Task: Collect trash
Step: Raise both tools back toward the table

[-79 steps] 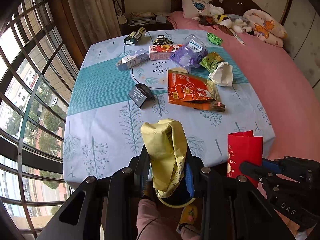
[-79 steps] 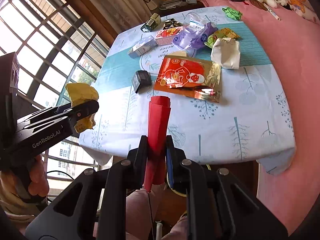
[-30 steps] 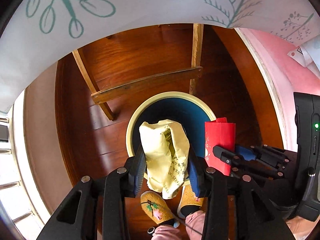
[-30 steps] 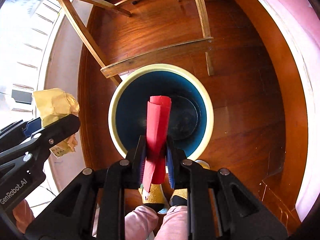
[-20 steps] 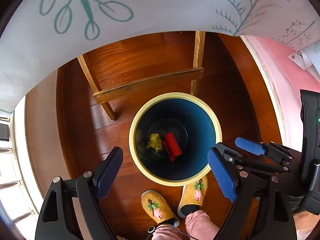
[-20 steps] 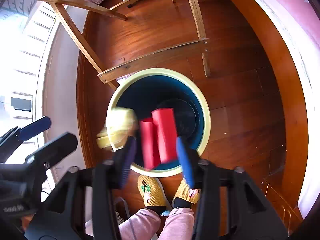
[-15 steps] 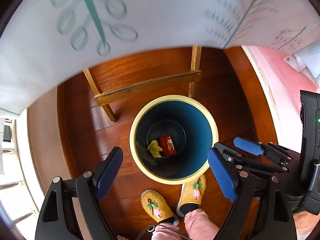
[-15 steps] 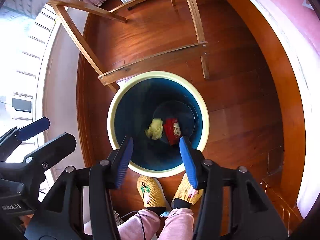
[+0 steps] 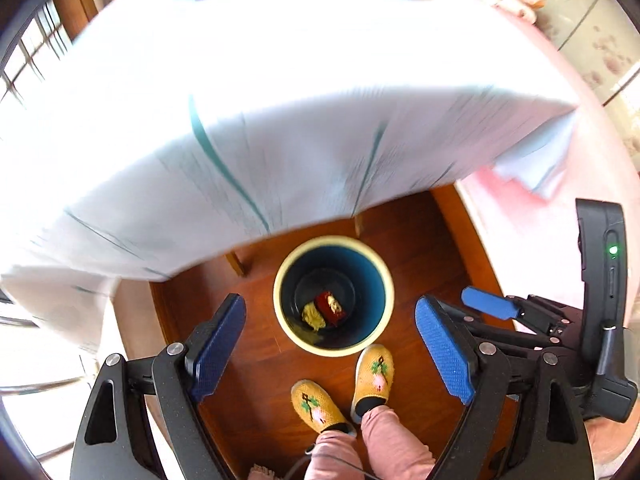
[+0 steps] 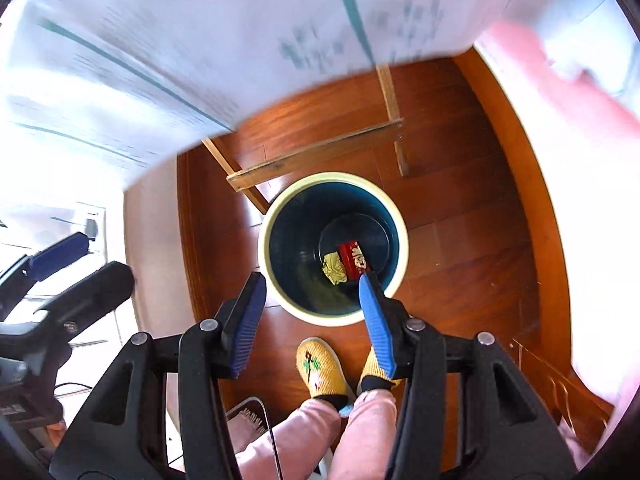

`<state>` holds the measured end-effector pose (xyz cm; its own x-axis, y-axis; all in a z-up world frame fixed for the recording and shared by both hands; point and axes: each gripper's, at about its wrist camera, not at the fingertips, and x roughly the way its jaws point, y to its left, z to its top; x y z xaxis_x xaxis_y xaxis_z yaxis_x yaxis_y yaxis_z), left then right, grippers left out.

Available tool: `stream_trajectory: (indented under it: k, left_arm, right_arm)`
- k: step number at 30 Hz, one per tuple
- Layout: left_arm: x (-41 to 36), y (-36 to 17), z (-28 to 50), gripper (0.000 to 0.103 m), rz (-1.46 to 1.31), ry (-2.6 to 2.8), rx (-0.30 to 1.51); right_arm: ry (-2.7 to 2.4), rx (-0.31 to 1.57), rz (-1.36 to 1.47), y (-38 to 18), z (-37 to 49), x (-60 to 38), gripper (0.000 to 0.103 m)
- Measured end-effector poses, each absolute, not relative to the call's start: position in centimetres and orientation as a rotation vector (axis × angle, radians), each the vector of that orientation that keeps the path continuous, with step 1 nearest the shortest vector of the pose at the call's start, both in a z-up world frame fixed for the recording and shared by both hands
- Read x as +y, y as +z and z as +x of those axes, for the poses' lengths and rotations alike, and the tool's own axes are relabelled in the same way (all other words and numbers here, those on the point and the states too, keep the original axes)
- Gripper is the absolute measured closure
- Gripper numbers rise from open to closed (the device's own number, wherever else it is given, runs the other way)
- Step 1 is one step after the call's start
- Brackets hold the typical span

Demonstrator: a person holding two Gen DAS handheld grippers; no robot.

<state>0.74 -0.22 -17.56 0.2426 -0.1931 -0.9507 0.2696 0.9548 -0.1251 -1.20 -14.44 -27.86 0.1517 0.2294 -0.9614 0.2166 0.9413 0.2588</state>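
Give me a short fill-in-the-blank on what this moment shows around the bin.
1. The crumpled yellow paper lies inside the ____.
2. Beside it lies a ____ packet.
3. The left hand-held gripper and the right hand-held gripper are both ____.

Missing words: bin; red; open

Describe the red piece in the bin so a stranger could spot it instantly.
Find the round bin with the cream rim and dark blue inside, on the wooden floor by the table. At its bottom lie two scraps; the red packet is the flat one with pale print, beside a crumpled yellow wrapper.
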Motion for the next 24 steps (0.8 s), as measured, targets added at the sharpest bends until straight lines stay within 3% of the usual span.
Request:
stream_trajectory:
  k: [15,20,24]
  left_arm:
    - [1.1,5.4,0.4,0.014,0.115,-0.406,0.956]
    - [2.0,9.3,2.0,0.014,0.082,-0.372,0.930]
    - [2.2,9.5,4.2,0.014,0.074,-0.335,0.952]
  right_arm:
    - [-0.024,1.158,0.355,-4.9,-2.3,-13.1,0.058]
    - [-0.047,1.088,0.340,-0.3,-0.7,-13.3,0.057]
    - [-0.052,1.050,0.321,2.3,1.0,-14.3,0.057]
